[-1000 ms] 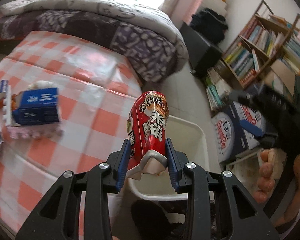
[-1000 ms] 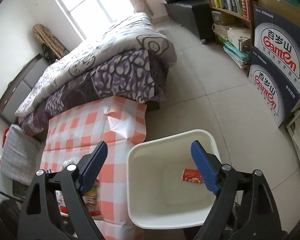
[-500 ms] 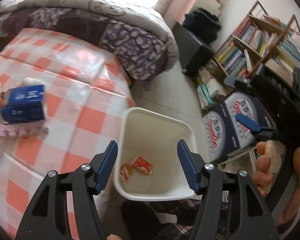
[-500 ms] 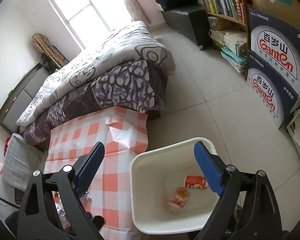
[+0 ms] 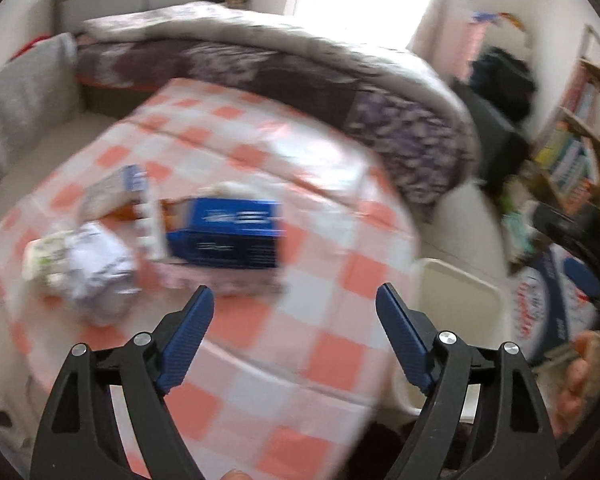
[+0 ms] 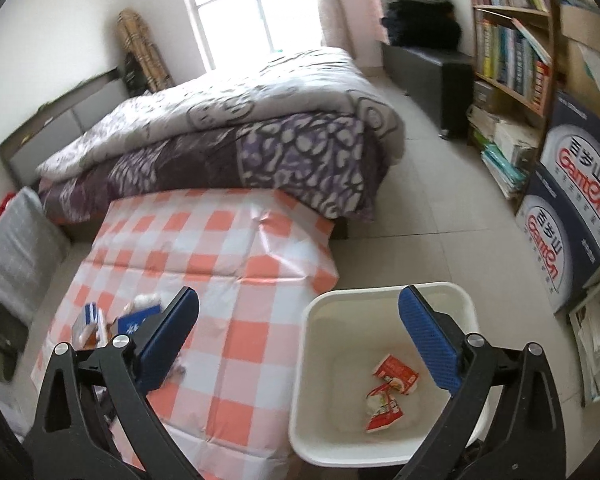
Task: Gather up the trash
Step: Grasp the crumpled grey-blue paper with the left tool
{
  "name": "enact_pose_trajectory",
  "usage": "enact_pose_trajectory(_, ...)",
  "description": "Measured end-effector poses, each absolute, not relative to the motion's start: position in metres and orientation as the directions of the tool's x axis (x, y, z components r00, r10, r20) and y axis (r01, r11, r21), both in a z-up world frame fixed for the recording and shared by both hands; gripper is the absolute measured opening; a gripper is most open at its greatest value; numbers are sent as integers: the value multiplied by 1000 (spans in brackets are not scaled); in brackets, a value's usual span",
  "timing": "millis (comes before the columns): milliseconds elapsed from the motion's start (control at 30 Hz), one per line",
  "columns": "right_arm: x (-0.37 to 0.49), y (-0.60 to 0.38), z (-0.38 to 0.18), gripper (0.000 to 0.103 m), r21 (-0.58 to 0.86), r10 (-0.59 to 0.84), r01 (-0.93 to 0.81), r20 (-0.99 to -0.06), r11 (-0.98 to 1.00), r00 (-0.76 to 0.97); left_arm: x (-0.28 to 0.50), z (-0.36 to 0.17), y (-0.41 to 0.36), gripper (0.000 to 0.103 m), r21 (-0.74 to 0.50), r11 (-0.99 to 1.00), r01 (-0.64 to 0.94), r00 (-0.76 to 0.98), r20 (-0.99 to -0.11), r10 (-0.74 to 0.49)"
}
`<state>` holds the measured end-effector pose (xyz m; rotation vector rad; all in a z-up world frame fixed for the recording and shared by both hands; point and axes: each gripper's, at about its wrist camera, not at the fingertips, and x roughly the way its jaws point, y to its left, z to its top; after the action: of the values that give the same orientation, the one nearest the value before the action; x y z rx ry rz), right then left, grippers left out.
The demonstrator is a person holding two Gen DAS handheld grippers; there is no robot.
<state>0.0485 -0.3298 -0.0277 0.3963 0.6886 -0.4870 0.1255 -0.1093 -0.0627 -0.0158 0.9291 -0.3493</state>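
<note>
Trash is partly collected: two red wrappers (image 6: 388,394) lie at the bottom of the white bin (image 6: 312,312), which stands on the floor just beside the checked table (image 6: 236,280). More is left on the table, clustered toward its left side: a blue box (image 5: 226,234), a crumpled paper ball (image 5: 98,268), a pale packet (image 5: 46,254) touching that ball, and a small carton (image 5: 112,190) behind them; the left view is blurred, so finer detail cannot be told. The left gripper (image 5: 294,336) has just been opening and stands spread with nothing between its jaws, aimed at the tabletop near the blue box. The right gripper (image 6: 298,340) has also been opening, is spread wide and empty, and hangs over the table edge and bin. By my judgement, roughly a third is done; the next pickup is likely from that cluster.
</note>
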Motion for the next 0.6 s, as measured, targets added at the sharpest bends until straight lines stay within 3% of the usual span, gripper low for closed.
enact_pose_trajectory(200,68,-299,-34,96,144,-257,488,-704,861,662,157,-78,-59,83,-11,989,148,560,-823,-92)
enact_pose_trajectory(400,86,-270,-46,96,57,-249,415,-723,908,644,199,-109,-23,83,153,982,109,506,-859,77)
enact_pose_trajectory(600,107,-245,-65,96,13,-206,334,-766,942,609,226,-140,-6,83,159,979,131,453,-888,83)
